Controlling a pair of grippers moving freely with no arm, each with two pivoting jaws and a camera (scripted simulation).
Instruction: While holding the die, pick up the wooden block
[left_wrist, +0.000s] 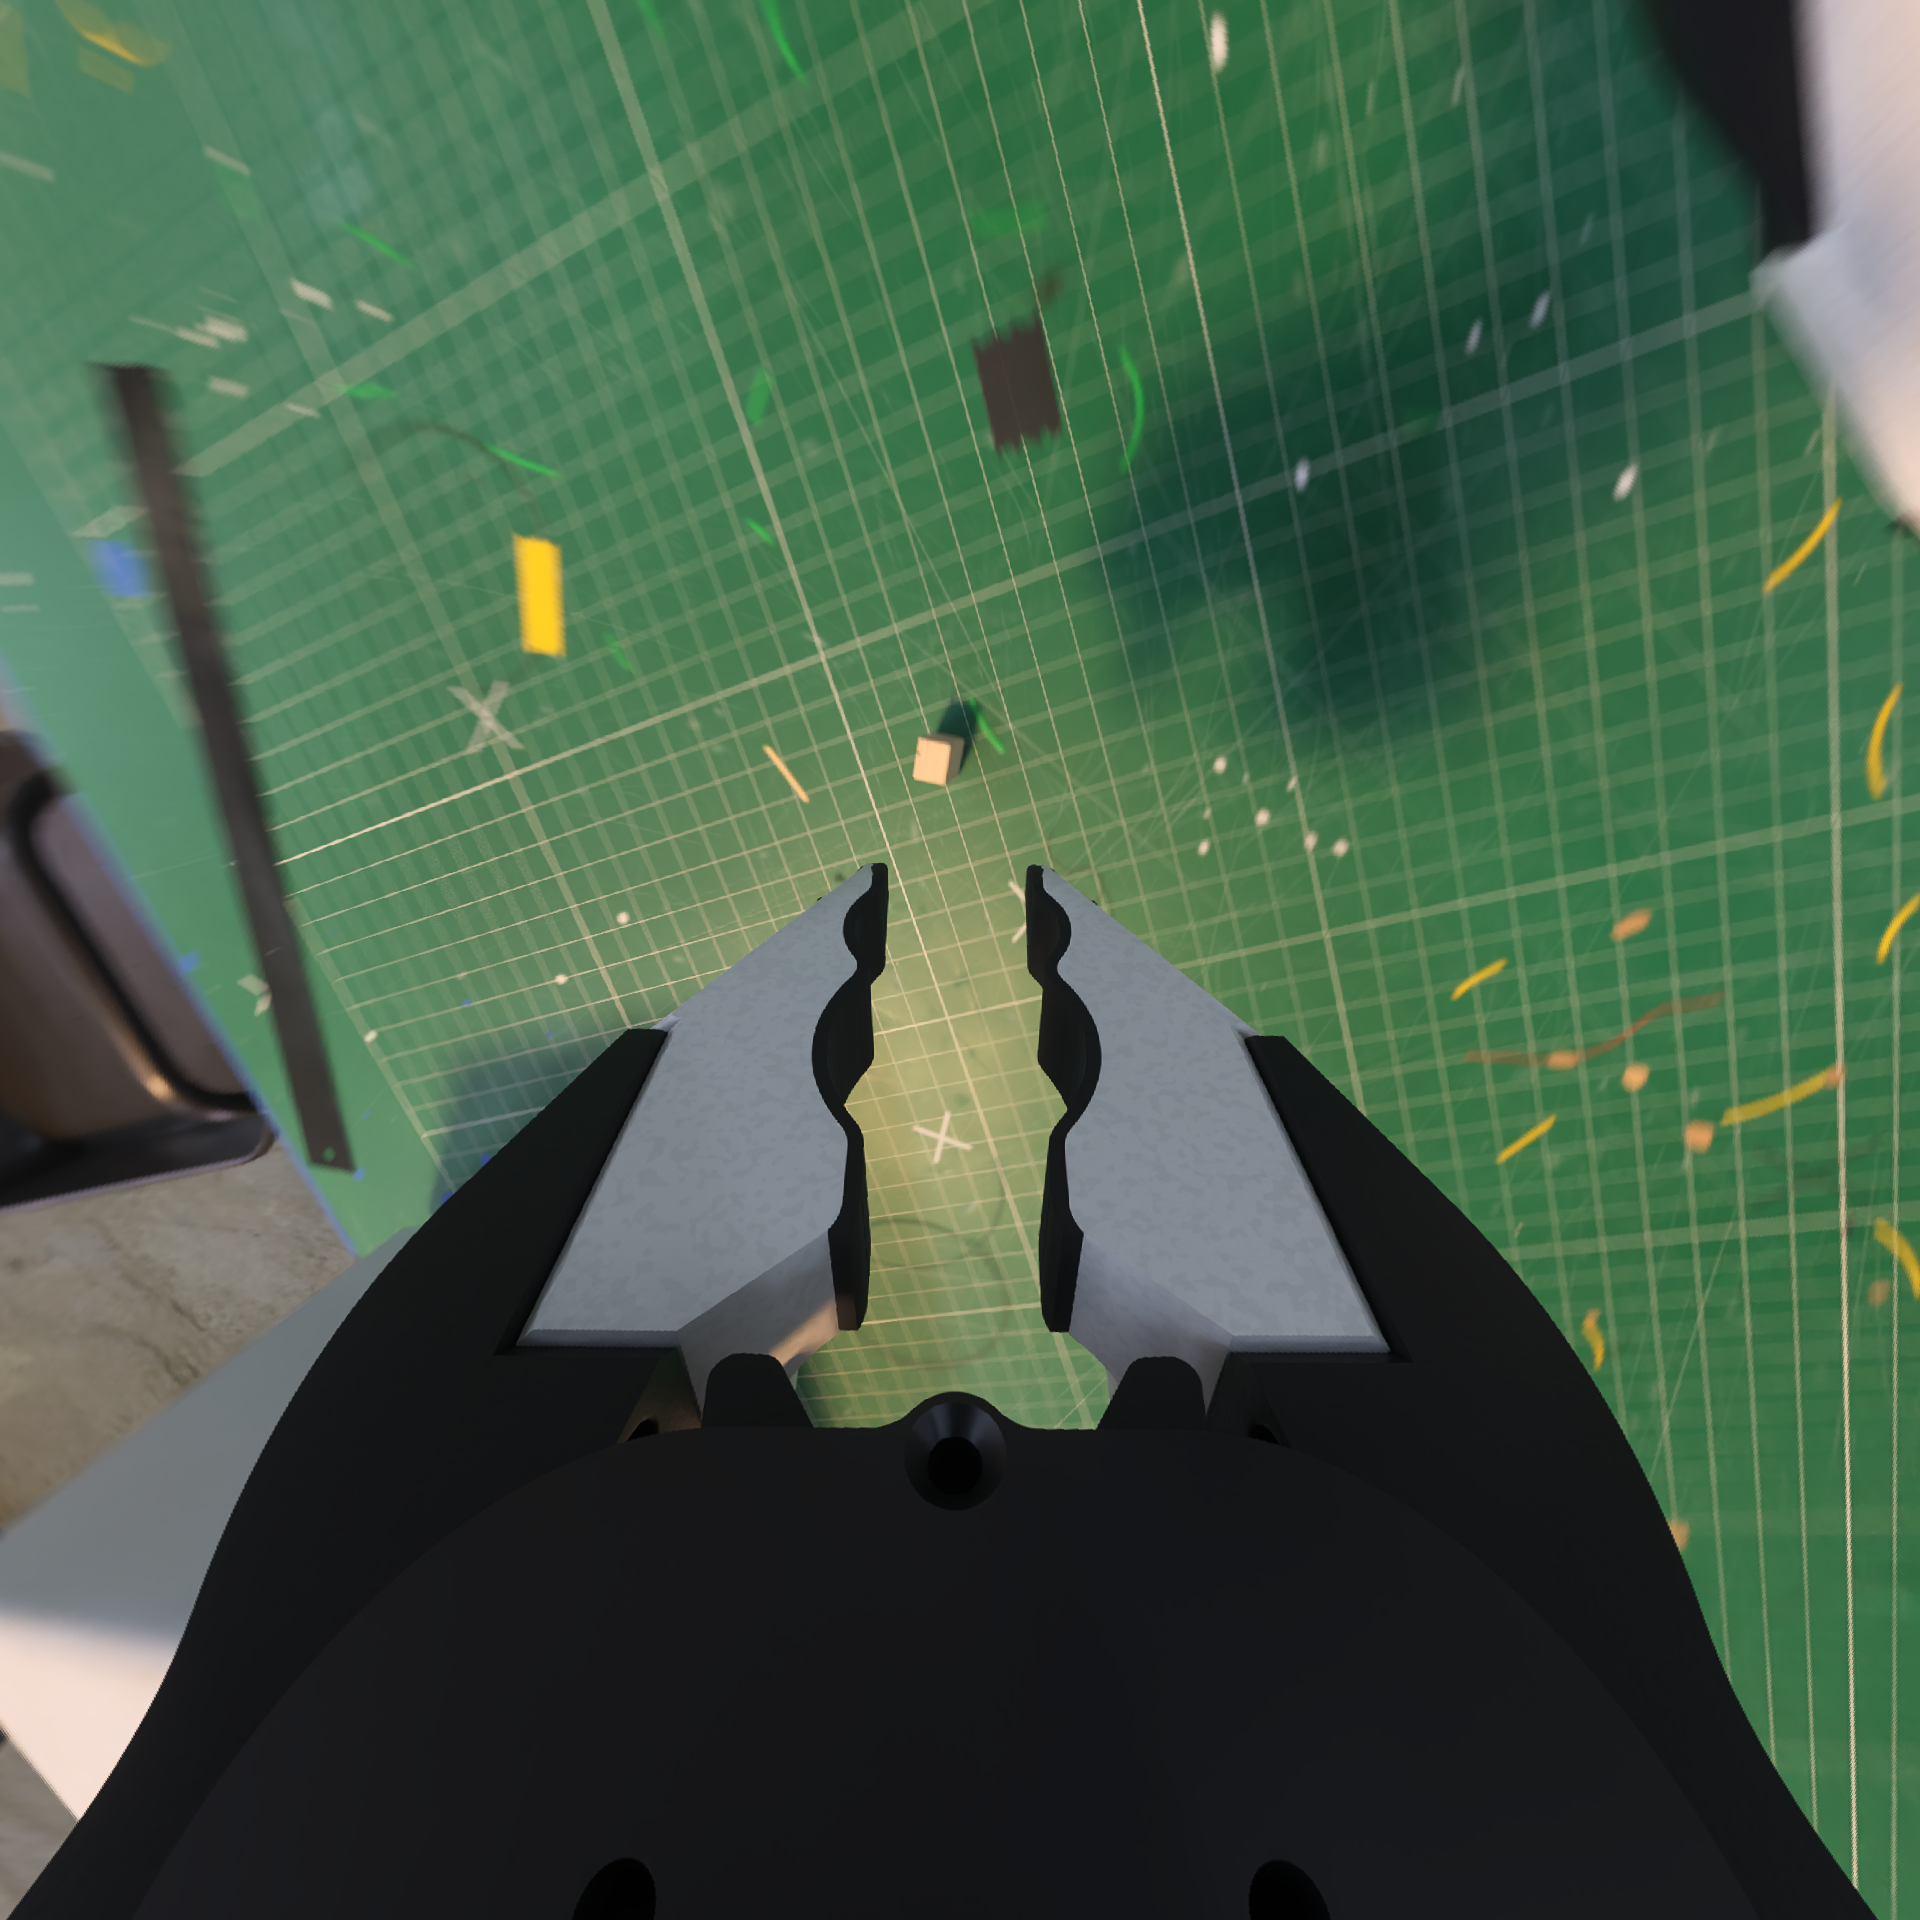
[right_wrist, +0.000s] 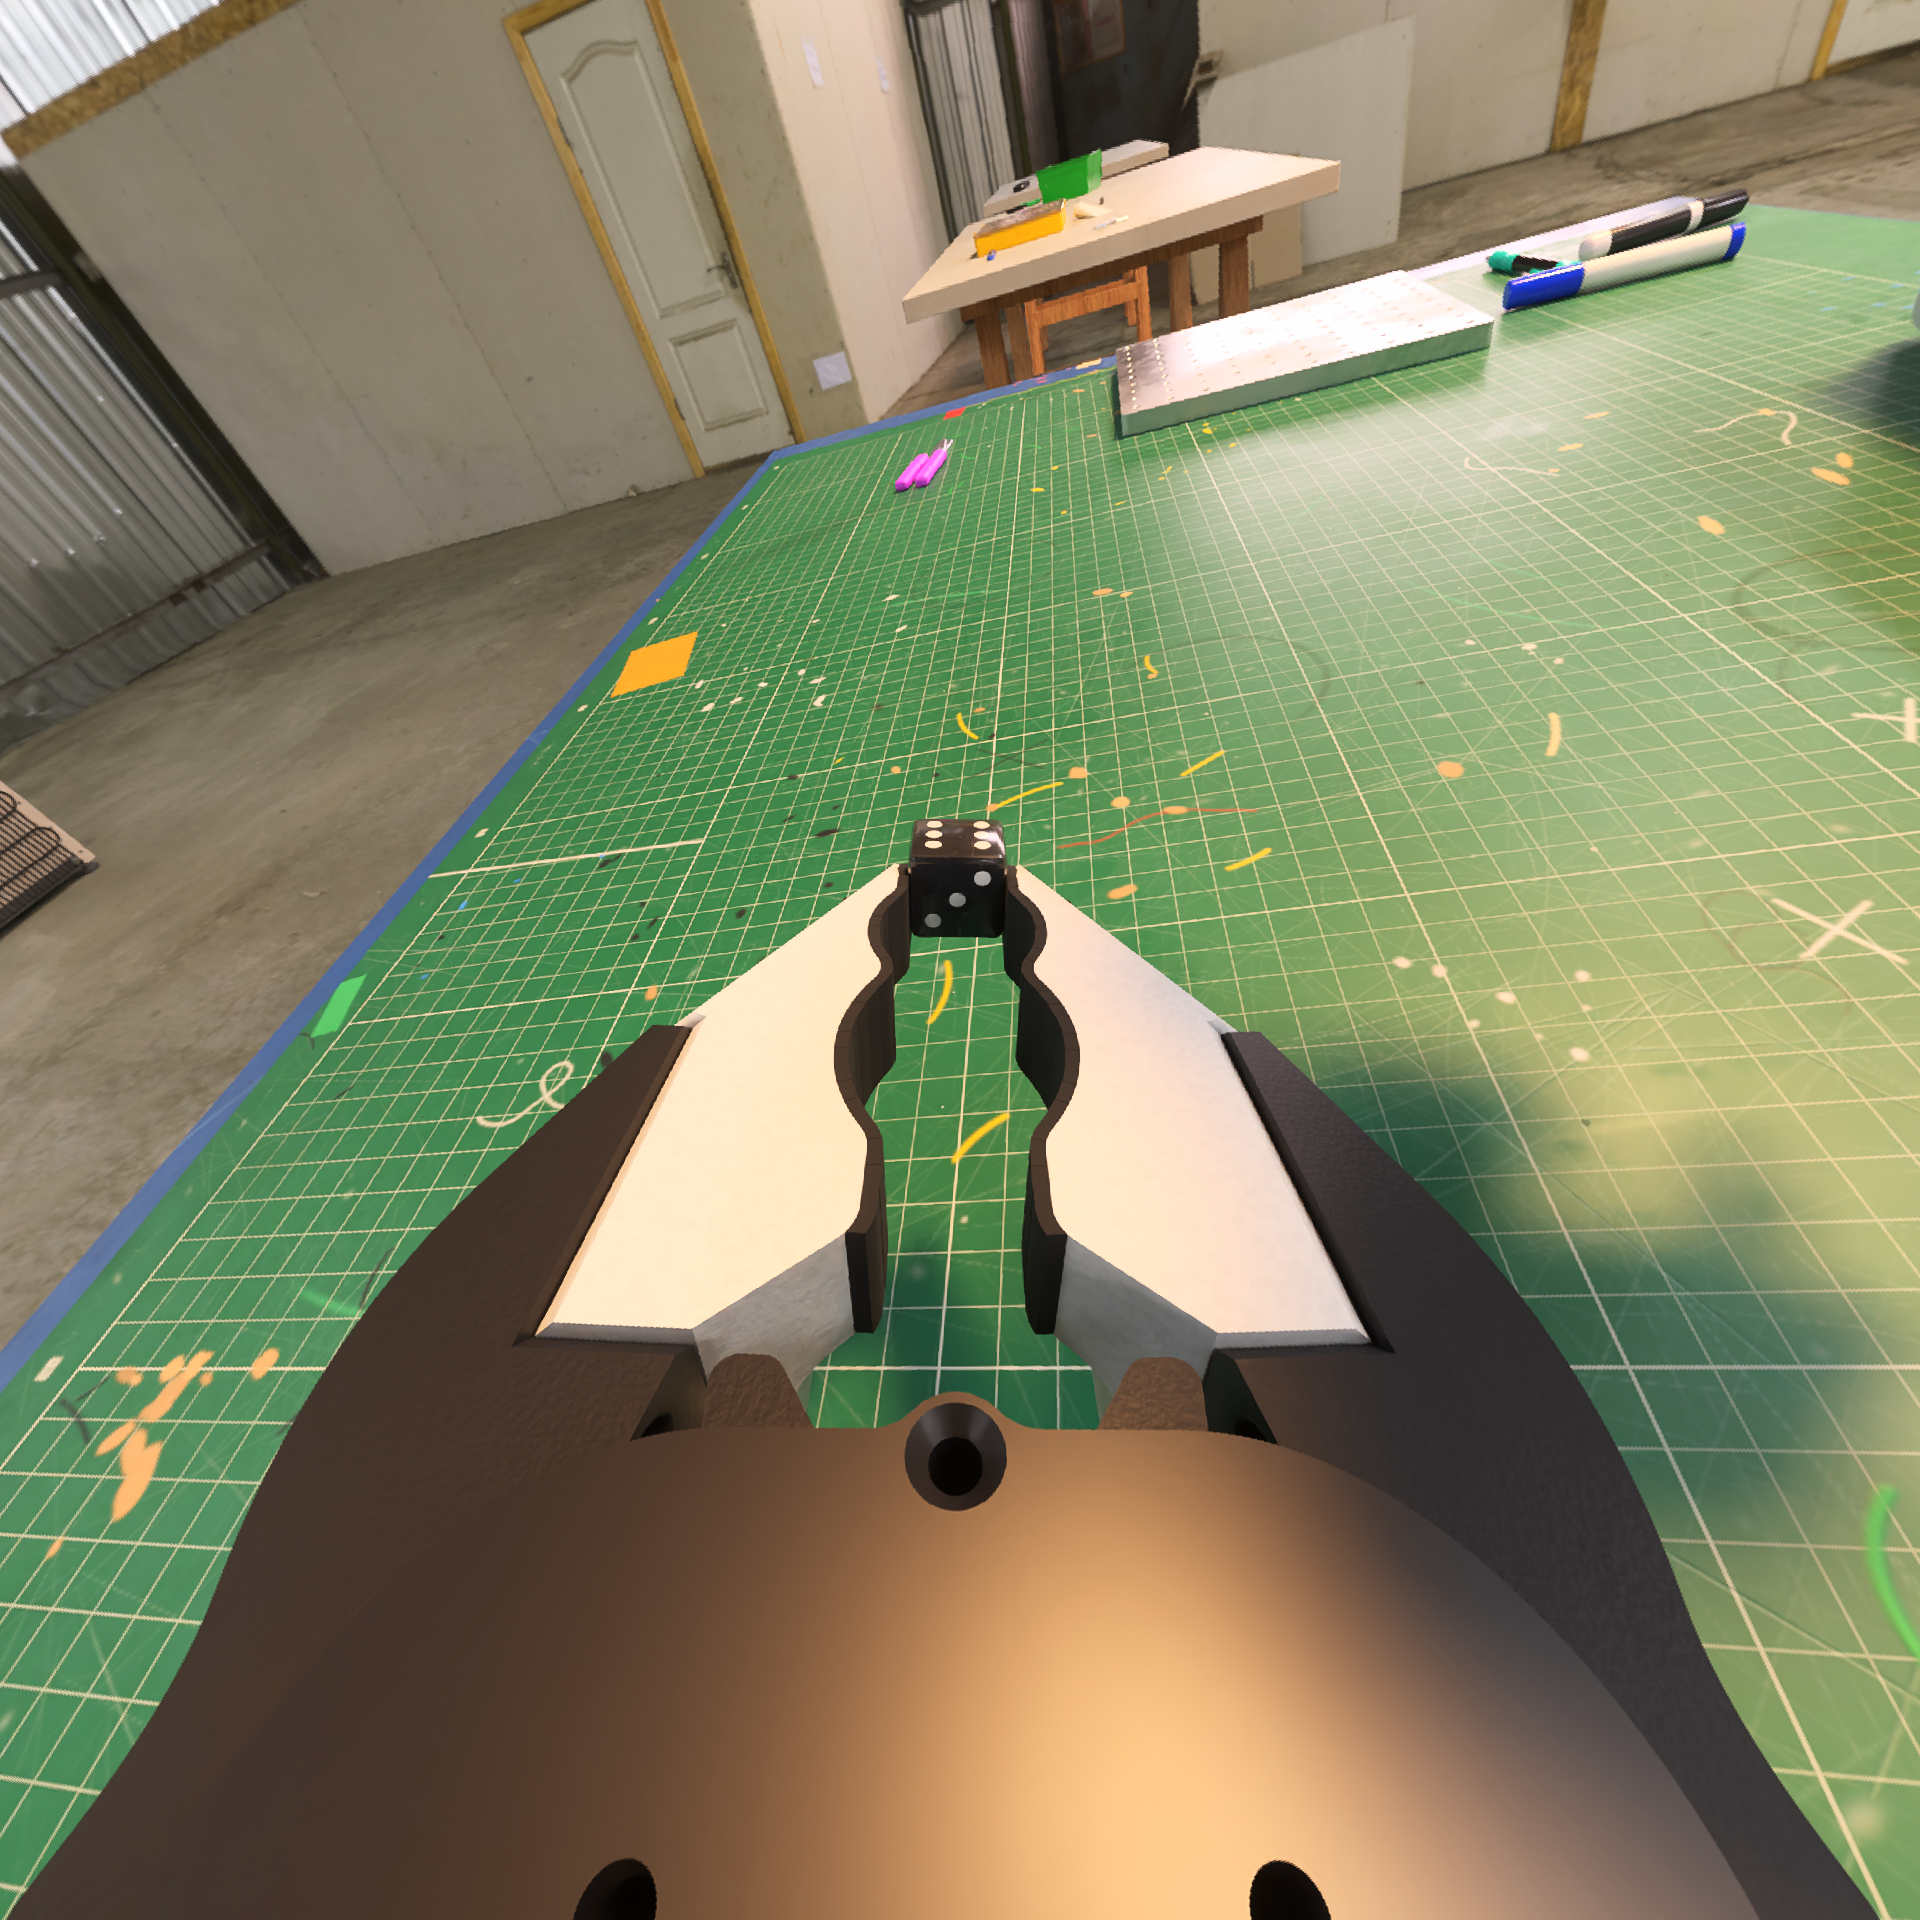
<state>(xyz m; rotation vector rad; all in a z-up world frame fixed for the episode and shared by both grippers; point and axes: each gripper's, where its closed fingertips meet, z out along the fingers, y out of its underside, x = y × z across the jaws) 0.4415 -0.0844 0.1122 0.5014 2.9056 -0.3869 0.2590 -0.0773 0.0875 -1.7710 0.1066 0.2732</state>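
Die's locked in, block is dead ahead of your free side

Your right gripper (right_wrist: 957, 883) has its fingers pinching the black die (right_wrist: 957, 878) right at the tips, held up off the green surface (right_wrist: 1455, 1039) — so that half looks sorted. Your left gripper (left_wrist: 957, 883) is the one to move: fingers spread, nothing between them, looking steeply down at the surface. The wooden block (left_wrist: 936, 758) sits on the mat at about 12 o'clock from the fingertips, maybe a hair toward 11, clearly apart from them. It's a small cube, so no real long axis to line up with — I'd guess you just push straight forward and down. The right wrist view doesn't show the block at all, so left is the nearer one.
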